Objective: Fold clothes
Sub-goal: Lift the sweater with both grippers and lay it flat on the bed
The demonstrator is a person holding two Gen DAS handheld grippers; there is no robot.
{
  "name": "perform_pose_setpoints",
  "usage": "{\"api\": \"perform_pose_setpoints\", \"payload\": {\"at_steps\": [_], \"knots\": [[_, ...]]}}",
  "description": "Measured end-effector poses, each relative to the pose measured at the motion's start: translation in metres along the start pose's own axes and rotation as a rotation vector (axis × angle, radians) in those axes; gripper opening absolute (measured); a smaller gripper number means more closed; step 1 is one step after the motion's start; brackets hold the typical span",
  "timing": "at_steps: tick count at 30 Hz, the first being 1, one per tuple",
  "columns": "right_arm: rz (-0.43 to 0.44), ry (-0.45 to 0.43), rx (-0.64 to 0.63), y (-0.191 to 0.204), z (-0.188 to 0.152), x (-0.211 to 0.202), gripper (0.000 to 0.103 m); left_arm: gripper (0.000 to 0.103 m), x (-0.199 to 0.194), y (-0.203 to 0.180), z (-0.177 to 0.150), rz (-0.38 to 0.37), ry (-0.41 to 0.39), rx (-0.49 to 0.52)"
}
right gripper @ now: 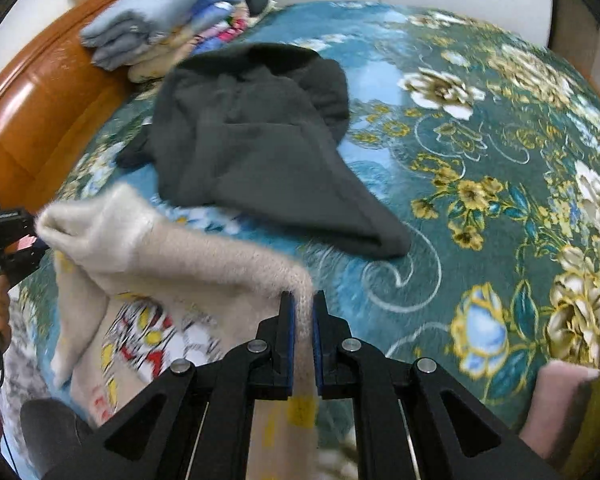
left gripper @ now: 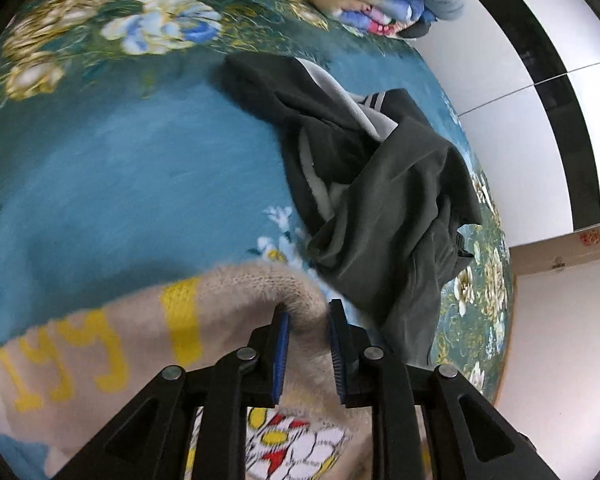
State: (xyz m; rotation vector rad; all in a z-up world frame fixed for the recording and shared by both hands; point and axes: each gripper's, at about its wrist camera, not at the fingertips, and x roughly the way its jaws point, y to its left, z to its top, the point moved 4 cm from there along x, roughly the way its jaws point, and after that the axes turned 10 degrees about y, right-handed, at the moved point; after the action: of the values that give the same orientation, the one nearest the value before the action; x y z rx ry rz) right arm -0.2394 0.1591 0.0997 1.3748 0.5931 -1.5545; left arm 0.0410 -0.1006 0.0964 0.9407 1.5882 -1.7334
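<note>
A fuzzy beige sweater (left gripper: 100, 332) with yellow lettering and a cartoon print hangs between both grippers above the bed. My left gripper (left gripper: 309, 312) is shut on a fold of its edge. My right gripper (right gripper: 303, 300) is shut on another edge of the same sweater (right gripper: 204, 256). The left gripper also shows at the left edge of the right wrist view (right gripper: 8, 224), holding the sweater's pale cuff end. A crumpled dark grey garment (left gripper: 380, 184) lies on the bed beyond the sweater; it also shows in the right wrist view (right gripper: 256, 140).
The bed is covered by a teal floral blanket (left gripper: 120, 168). A stack of folded bedding (right gripper: 172, 20) sits by the wooden headboard (right gripper: 40, 112). A pink cloth (right gripper: 560, 408) lies at the lower right. White floor tiles (left gripper: 520, 120) lie past the bed edge.
</note>
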Motion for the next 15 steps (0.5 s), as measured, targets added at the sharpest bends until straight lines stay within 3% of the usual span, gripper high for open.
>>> {"api": "perform_pose_setpoints", "payload": {"at_steps": [4, 6, 8, 11, 13, 15], "knots": [[-0.019, 0.049, 0.064, -0.013, 0.017, 0.029, 0.008, 0.027, 0.03, -0.009, 0.023, 0.015, 0.021, 0.009], [-0.028, 0.074, 0.097, -0.02, 0.025, 0.043, 0.008, 0.034, 0.044, -0.01, 0.029, 0.027, 0.039, 0.012], [-0.047, 0.099, 0.115, -0.025, 0.031, 0.057, 0.008, 0.049, 0.052, -0.007, 0.034, 0.032, 0.057, 0.009], [-0.078, 0.13, 0.123, -0.028, 0.033, 0.073, 0.01, 0.059, 0.05, 0.002, 0.032, -0.037, 0.116, -0.027], [-0.084, 0.135, 0.126, -0.03, 0.033, 0.078, 0.012, 0.059, 0.043, 0.01, 0.031, -0.108, 0.163, -0.068], [-0.089, 0.13, 0.121, -0.031, 0.032, 0.079, 0.013, 0.06, 0.027, 0.016, 0.032, -0.129, 0.145, -0.066]]}}
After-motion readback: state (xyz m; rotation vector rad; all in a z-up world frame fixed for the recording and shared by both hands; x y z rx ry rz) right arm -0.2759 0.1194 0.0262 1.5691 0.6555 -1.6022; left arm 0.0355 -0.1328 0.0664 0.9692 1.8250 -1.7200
